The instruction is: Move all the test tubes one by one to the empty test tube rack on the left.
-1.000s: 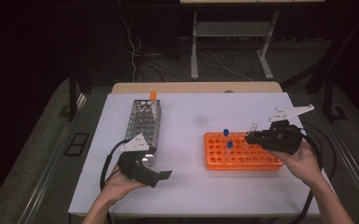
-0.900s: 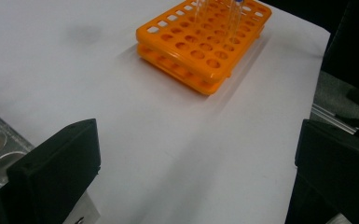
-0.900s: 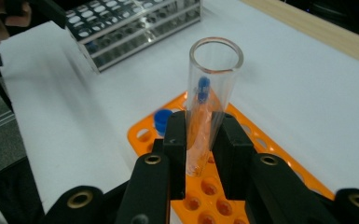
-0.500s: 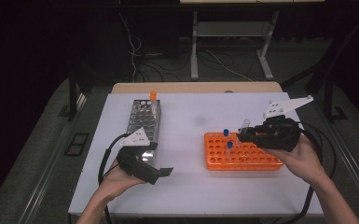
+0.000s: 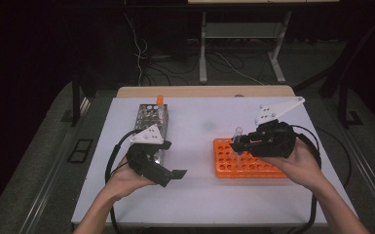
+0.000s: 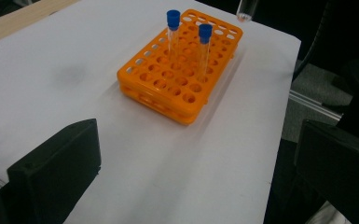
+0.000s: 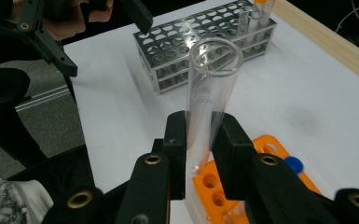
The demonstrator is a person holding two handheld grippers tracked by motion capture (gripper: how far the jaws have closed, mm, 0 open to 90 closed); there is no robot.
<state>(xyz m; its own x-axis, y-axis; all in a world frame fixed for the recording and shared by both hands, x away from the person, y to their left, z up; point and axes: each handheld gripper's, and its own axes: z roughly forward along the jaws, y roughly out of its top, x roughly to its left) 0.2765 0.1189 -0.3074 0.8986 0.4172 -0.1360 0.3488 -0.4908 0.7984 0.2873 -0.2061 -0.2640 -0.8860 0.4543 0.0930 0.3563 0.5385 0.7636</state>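
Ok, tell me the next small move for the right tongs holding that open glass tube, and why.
Probably lower it straight into a free hole. The right tongs are shut on the uncapped tube, upright with its bottom just above the orange rack, apparently clear of it. Two blue-capped tubes already stand there, with many holes free.

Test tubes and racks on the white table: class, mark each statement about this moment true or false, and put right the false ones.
1. The right gripper grips an uncapped clear tube. True.
2. The orange rack holds two blue-capped tubes. True.
3. The left gripper holds a tube. False: its fingers are open and empty.
4. The metal rack lies on its side. False: it stands upright.
5. An orange-capped tube stands in the metal rack. True.
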